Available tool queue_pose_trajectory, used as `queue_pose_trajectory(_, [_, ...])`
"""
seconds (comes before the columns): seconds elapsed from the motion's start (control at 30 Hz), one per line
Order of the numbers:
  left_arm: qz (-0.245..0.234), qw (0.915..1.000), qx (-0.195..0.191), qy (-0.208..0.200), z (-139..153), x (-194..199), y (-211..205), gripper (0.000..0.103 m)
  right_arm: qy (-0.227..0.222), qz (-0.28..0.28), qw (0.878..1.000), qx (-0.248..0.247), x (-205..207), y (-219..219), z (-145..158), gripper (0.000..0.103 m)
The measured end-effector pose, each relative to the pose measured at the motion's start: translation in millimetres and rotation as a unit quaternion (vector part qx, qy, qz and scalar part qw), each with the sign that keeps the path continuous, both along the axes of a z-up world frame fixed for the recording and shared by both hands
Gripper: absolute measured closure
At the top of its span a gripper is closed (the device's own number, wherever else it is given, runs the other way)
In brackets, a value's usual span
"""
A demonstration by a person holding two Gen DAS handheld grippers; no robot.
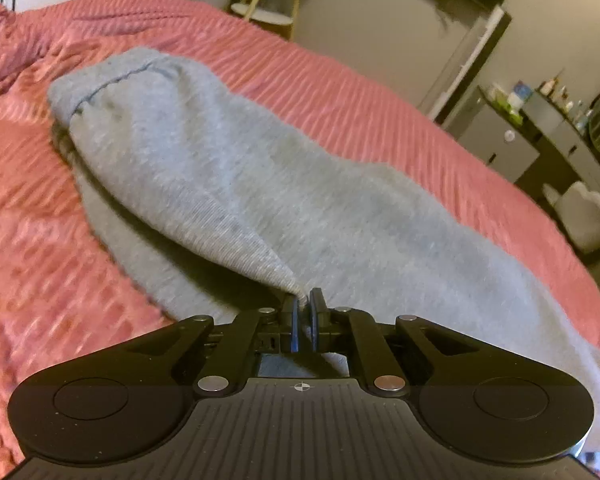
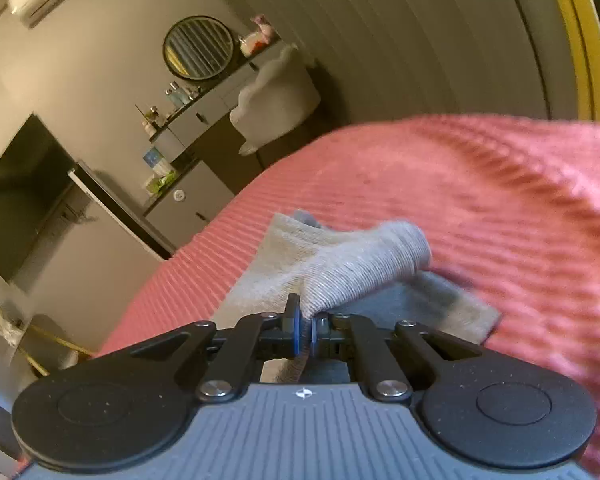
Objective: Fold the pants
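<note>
The grey pants (image 1: 236, 184) lie on the pink bed (image 1: 28, 240), reaching toward its far edge. The left claw (image 1: 304, 312) is pinched tight on a lifted fold of them. The right claw (image 2: 306, 324) is clamped on another raised fold of the pants (image 2: 340, 264).

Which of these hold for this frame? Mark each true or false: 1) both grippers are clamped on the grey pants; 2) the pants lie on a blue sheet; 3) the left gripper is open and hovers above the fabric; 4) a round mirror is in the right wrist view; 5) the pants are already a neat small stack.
1) True: the left gripper and the right gripper each pinch the grey pants.
2) False: they lie on a pink ribbed bedspread.
3) False: it is shut on a fabric fold.
4) True: a round mirror hangs above the dresser.
5) False: they are stretched out long, partly lifted.
</note>
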State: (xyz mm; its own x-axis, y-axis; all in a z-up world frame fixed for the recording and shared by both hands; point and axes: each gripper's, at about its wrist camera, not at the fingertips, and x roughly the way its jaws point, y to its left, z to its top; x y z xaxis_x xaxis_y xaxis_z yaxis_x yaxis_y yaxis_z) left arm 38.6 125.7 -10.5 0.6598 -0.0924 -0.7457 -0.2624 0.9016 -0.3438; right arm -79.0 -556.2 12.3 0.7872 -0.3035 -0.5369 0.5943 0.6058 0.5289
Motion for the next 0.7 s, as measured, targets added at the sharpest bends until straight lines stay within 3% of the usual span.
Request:
queue_pose_trajectory(0.03, [0.011,0.9998,-0.004,0.017,-6,-1,2,0.095,0.038,0.001,0.999,-0.032,4,4,-7,0.097])
queue_pose_trajectory(0.07, [0.027,0.9986,-0.013,0.044,-16,-3,6,0.087,0.087,0.002,0.995,-0.052,10,6,-18,0.095])
queue_pose_trajectory(0.1, [0.042,0.9971,-0.025,0.058,-23,-5,12,0.079,0.147,0.005,0.987,-0.059,17,4,-33,0.092])
queue_pose_trajectory(0.13, [0.053,0.9964,-0.038,0.055,-24,-8,17,0.078,0.17,0.003,0.984,-0.054,17,2,-43,0.091])
queue_pose_trajectory(0.2, [0.075,0.9952,-0.046,0.043,-17,-11,27,0.064,0.125,-0.013,0.991,-0.041,1,-1,-41,0.084])
queue_pose_trajectory(0.23, [0.085,0.9952,-0.034,0.035,-13,-11,30,0.061,0.124,-0.035,0.991,-0.04,-5,-2,-37,0.072])
queue_pose_trajectory(0.37, [0.1,0.9947,0.007,-0.022,13,-6,44,0.047,0.13,-0.075,0.986,-0.066,-17,0,-18,0.062])
queue_pose_trajectory(0.53, [0.08,0.9951,-0.014,-0.057,22,24,61,0.052,0.112,-0.05,0.987,-0.103,-17,22,-6,0.052])
queue_pose_trajectory(0.63, [0.066,0.9968,-0.043,-0.015,-2,44,68,0.069,0.124,-0.005,0.986,-0.109,-3,42,-16,0.042])
queue_pose_trajectory(0.7, [0.078,0.9945,-0.062,0.032,-24,52,78,0.088,0.134,0.022,0.985,-0.102,6,50,-24,0.04])
